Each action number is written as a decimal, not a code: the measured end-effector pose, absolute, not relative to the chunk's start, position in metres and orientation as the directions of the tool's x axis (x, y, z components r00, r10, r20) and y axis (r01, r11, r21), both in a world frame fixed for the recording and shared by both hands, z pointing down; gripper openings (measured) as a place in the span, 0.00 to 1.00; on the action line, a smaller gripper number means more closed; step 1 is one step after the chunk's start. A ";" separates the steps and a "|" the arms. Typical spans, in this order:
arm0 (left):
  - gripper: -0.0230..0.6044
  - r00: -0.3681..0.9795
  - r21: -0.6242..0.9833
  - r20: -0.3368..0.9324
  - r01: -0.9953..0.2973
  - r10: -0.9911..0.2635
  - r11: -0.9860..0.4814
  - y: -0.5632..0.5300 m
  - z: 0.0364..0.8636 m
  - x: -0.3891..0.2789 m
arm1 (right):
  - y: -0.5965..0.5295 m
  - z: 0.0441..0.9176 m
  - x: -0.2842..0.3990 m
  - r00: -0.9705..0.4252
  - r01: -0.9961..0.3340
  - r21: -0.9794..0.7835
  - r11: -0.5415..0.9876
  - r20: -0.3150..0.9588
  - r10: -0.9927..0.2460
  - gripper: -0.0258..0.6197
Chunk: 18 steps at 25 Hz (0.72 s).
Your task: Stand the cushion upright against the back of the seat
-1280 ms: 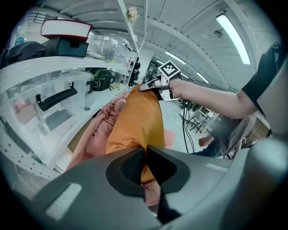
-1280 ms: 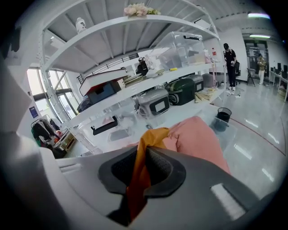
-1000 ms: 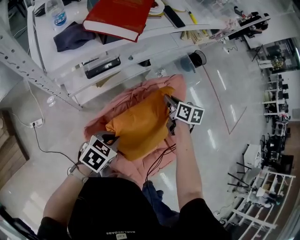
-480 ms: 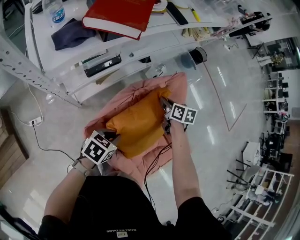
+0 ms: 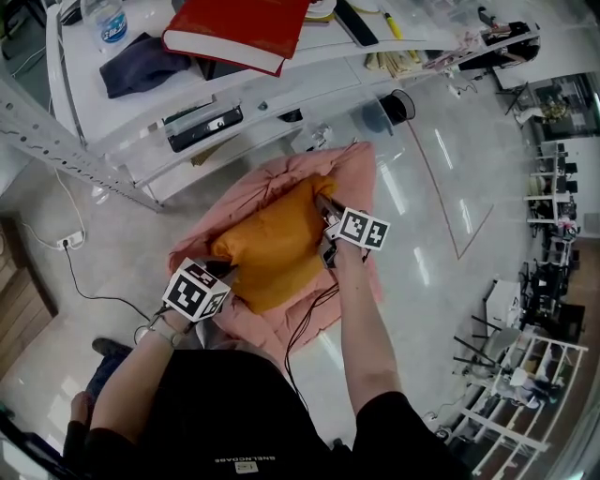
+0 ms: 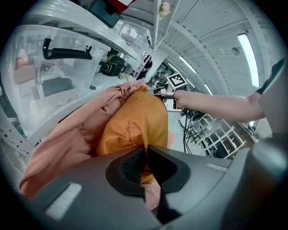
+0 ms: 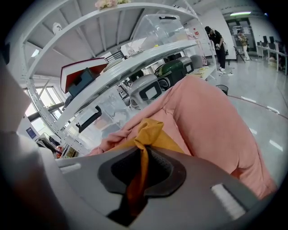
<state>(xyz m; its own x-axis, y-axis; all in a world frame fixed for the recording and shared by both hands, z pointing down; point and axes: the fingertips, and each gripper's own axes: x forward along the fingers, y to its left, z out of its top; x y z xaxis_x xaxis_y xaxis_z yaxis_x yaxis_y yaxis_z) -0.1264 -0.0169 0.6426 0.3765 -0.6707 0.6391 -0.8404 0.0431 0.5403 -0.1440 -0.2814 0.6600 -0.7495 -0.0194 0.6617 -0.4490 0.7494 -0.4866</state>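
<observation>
Lower than a second ago, the cushion (image 5: 277, 248) has come down with both hands into the pink cover (image 5: 361, 173). It lies there slanted, not upright. The left gripper (image 5: 228, 272) has the cushion's near left corner, its jaws pressed together on a fold of orange cloth. The right gripper (image 5: 325, 206) bites the far right corner the same way, with a twist of orange fabric caught between its pads. The cushion stretches between the two grips and bulges in the middle. The cover is rumpled all round it. A black cable (image 5: 314, 317) trails over the cover's near edge towards the glossy floor (image 5: 441, 187). Just behind stands a white rack (image 5: 281, 89), with a red book (image 5: 234, 28), a dark cloth (image 5: 131, 70) and a bottle (image 5: 105, 23) on top.
</observation>
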 end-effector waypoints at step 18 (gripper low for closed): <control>0.18 0.331 0.551 0.602 -0.831 -0.726 0.078 -0.001 0.618 -0.121 | -0.290 0.636 -0.135 -0.787 -0.475 -0.438 0.763 0.600 -0.146 0.19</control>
<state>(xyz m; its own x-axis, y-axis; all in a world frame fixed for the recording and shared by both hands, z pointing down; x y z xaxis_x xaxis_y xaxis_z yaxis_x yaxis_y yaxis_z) -0.1215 -0.0014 0.6182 0.3314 -0.7261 0.6025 -0.8309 0.0780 0.5509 -0.1351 -0.2902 0.6363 -0.7869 -0.1461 0.5995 -0.4751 0.7634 -0.4376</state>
